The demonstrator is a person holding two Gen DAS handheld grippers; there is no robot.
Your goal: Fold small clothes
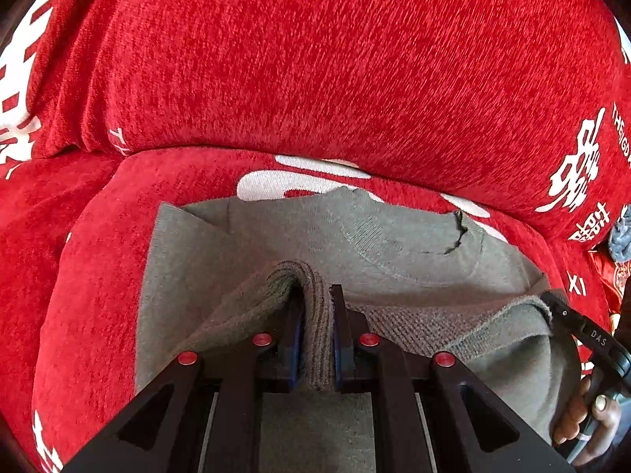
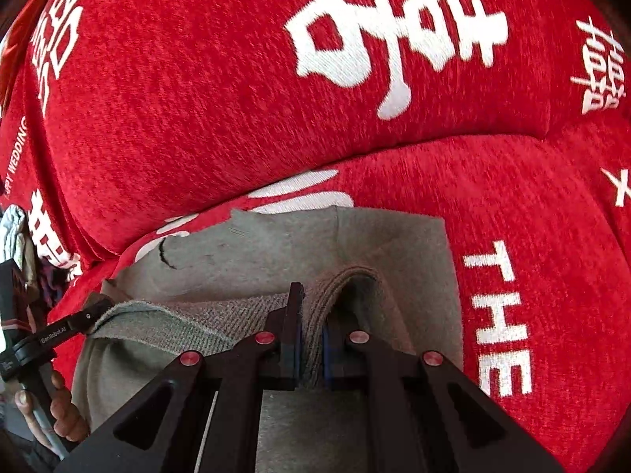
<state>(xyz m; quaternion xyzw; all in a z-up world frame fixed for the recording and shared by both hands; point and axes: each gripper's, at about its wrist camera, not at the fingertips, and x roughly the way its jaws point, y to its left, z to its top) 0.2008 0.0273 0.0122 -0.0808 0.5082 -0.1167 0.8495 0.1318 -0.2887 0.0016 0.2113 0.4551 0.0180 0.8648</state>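
Note:
A small grey-green knit garment (image 1: pixel 394 244) lies on a red sofa seat (image 1: pixel 98 276), its far part flat with a torn spot near the neckline. My left gripper (image 1: pixel 317 295) is shut on the garment's ribbed hem, which bulges up between the blue pads. In the right wrist view the same garment (image 2: pixel 295 244) spreads ahead, and my right gripper (image 2: pixel 313 307) is shut on the other end of that hem. The lifted hem stretches between the two grippers, over the flat part. Each view shows the other gripper and the hand holding it at its edge.
A red backrest cushion (image 1: pixel 335 59) with white lettering rises just behind the garment. The red seat cover (image 2: pixel 532 236) extends to both sides. Other bunched cloth (image 2: pixel 15 232) lies at the sofa's end, between the cushions.

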